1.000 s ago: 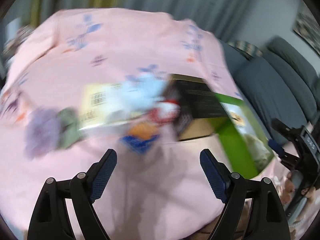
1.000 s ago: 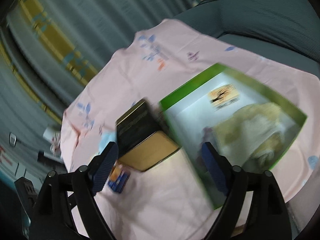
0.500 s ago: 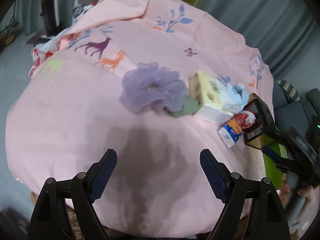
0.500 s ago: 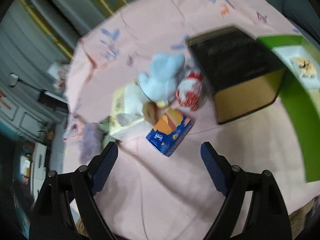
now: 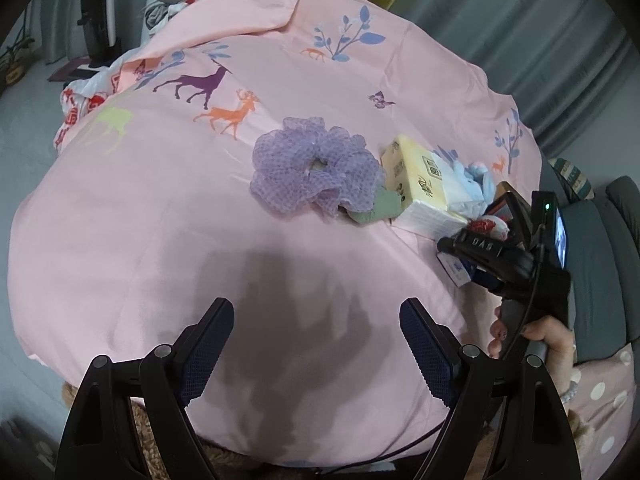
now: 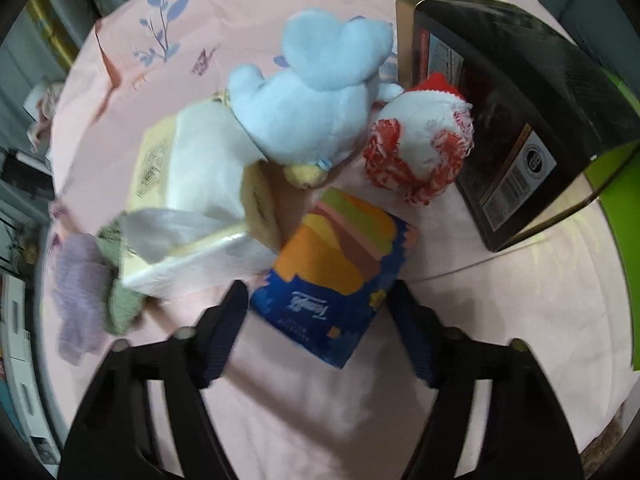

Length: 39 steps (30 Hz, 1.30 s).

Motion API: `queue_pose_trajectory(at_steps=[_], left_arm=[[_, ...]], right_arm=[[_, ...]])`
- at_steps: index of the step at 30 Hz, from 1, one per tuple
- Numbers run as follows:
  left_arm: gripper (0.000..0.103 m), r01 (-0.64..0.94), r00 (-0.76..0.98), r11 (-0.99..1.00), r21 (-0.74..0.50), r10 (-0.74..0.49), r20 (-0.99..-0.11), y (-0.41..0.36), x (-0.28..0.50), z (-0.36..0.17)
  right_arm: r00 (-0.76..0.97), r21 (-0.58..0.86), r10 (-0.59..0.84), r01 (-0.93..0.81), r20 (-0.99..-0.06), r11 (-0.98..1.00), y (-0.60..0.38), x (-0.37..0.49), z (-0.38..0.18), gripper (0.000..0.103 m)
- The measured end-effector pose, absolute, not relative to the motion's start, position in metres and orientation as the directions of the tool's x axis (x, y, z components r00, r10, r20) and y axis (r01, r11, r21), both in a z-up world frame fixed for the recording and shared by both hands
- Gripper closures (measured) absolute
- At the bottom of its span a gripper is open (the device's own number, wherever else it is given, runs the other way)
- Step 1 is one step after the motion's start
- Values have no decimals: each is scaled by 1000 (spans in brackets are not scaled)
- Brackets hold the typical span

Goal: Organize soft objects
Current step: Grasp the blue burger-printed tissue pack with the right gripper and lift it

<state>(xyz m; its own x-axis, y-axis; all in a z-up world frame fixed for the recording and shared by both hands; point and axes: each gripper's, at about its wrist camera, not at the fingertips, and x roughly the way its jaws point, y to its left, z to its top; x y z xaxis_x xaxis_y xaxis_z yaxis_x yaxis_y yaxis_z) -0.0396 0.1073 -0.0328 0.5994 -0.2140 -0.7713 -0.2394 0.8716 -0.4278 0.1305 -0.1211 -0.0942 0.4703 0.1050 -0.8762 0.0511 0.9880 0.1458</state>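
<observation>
- Right gripper point(image 6: 316, 300): jaws closing around the near end of the blue tissue pack point(image 6: 334, 276). Pack sits between the fingers; pads not yet pressing on it, so nothing is held.
- Left gripper point(image 5: 314, 344): jaws spread wide, empty, hovering over bare pink sheet point(image 5: 160, 220) near the front edge. Judged to be waiting clear of the right one's work.
- Soft things lie bunched at mid-sheet: purple mesh scrunchie point(image 5: 316, 170) far left, a green knit piece point(image 5: 378, 208) touching it, then a yellow-and-white tissue box point(image 5: 424, 184).
- Blue plush toy point(image 6: 316, 96) rests on the tissue box; a red-and-white knit ball point(image 6: 420, 148) lies just right of it, beside a black tin box point(image 6: 516, 112).
- Pack is the nearest, least buried item, likely why it is approached first.
- Right wrist view alone shows the pack framed by the fingers, and a green edge point(image 6: 624, 208) at far right, possibly the bin.
- Left wrist view alone shows the person's hand point(image 5: 540, 332) on the right gripper's handle, and the scrunchie sharply.
</observation>
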Motion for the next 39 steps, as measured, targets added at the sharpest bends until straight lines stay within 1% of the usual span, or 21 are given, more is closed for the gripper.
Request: queue_pose_trajectory(at_steps=[4,7,11,14,17,20,24,26,27,28,29,30,31,35,36,37,39], left_arm=[[18,-241,594,871,-429,-217,-775,108,-39,-36],[18,-232,589,872,-431,-226,-776,105,-37,-39],[18,-220,584,879,-423,-228,-779,99,-35,-40],[18,-210,577,883,-420,-235,-783,93,-34,-42],[18,-200,566,886,-419,-244,-787,85,-33,-45],[18,-182,555,890,-418,-258,-791,77,-32,-46],[18,-131,549,896,-424,-291,-784,61,-28,-45],[18,-90,544,890,-448,-333,-770,51,-23,-45],[19,-67,538,883,-464,-360,-762,45,-20,-46],[25,-53,529,879,-474,-378,-760,40,-18,-47],[30,-38,515,876,-481,-396,-760,33,-16,-48],[36,-19,501,874,-486,-412,-761,26,-13,-50],[37,-7,492,873,-487,-421,-762,20,-12,-51],[39,30,458,872,-489,-447,-768,2,-6,-57],[49,33,450,869,-494,-454,-769,0,-5,-59],[53,37,435,863,-503,-467,-770,-3,-2,-62],[56,37,419,857,-514,-481,-771,-6,0,-66]], right_arm=[[466,127,121,-18,-877,992,-119,121,-91,39],[439,183,211,-107,-873,977,-120,103,-81,39],[376,222,331,-305,-866,926,-112,69,-70,38],[321,276,409,-385,-854,880,-107,52,-71,36],[293,291,426,-410,-856,865,-106,44,-77,36],[297,307,426,-371,-855,876,-116,39,-79,33],[341,369,474,-329,-812,869,-128,43,-66,32],[348,429,517,-302,-782,852,-139,41,-64,32],[346,460,538,-285,-768,841,-142,41,-64,34],[343,493,560,-268,-754,828,-145,43,-65,40],[333,526,583,-252,-741,812,-146,44,-67,48],[322,546,595,-237,-736,803,-147,46,-70,52],[314,554,597,-223,-738,802,-147,47,-72,57],[281,584,614,-190,-737,789,-147,49,-84,60],[270,585,614,-188,-742,789,-147,50,-87,60],[256,578,607,-187,-752,795,-144,50,-91,60],[241,569,599,-187,-764,801,-141,50,-96,58]])
